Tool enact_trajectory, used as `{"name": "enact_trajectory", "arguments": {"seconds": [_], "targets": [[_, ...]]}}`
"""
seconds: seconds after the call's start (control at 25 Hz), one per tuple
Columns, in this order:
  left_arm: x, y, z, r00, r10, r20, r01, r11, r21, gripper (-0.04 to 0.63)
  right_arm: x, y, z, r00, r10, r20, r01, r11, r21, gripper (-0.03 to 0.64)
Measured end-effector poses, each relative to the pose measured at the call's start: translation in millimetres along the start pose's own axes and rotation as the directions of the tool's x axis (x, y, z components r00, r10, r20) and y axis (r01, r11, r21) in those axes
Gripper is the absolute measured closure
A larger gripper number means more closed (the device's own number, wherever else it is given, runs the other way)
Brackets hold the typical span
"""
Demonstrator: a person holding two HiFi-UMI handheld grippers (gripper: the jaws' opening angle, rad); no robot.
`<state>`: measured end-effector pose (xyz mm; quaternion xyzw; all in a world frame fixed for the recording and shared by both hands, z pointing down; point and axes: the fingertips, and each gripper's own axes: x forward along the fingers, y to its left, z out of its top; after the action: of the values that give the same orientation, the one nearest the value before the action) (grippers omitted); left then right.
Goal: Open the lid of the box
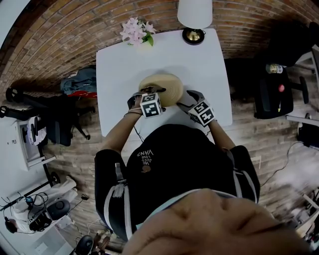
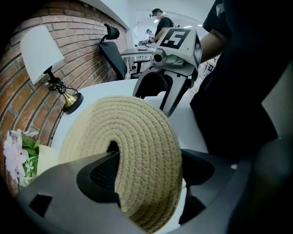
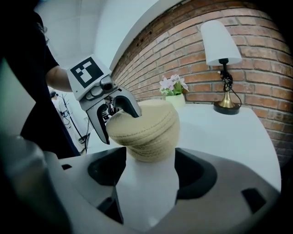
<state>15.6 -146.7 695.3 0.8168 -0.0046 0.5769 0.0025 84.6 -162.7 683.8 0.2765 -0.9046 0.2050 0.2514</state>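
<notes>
Though half hidden under both grippers from above, reads as a round box (image 1: 164,85) of coiled tan rope. Sits near the middle of the smooth white tabletop (image 1: 199,64), short of a brass-footed lamp (image 1: 194,15) and pink flowers (image 1: 135,32) at the far edge. Carries a domed lid (image 2: 137,146), rough and matte, ridged in concentric stitched rings. Straddled at the rim by the left gripper (image 2: 146,171), fingers spread wide, not clamping: one dark pad partly hidden behind the weave, the other just beside the edge. Faced from the other side by the right gripper (image 3: 149,171), fingers wide around bare tabletop only, box just beyond the tips. Hard to make out the seam between lid and body.
</notes>
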Motion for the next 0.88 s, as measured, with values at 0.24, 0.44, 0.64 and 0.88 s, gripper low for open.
{"name": "enact_trajectory", "arguments": {"seconds": [0.24, 0.44, 0.64, 0.88], "targets": [[6.1, -1.8, -3.0, 0.997, 0.007, -0.072, -0.006, 1.000, 0.021, 0.206, 7.6, 3.8, 1.7, 1.000, 0.016, -0.009, -0.017, 0.999, -0.041, 0.313], [9.8, -1.2, -4.8, 0.992, 0.035, -0.118, -0.030, 0.999, 0.042, 0.206, 12.5, 6.4, 2.2, 1.000, 0.026, -0.017, -0.027, 0.999, -0.039, 0.313], [12.7, -1.8, -3.2, 0.990, 0.049, -0.132, -0.043, 0.998, 0.049, 0.206, 14.7, 8.1, 1.2, 0.999, 0.038, -0.025, -0.039, 0.999, -0.035, 0.313], [17.3, 1.3, -4.9, 0.983, 0.084, -0.161, -0.074, 0.995, 0.067, 0.207, 18.2, 8.1, 0.8, 0.999, 0.039, -0.029, -0.040, 0.999, -0.035, 0.313]]}}
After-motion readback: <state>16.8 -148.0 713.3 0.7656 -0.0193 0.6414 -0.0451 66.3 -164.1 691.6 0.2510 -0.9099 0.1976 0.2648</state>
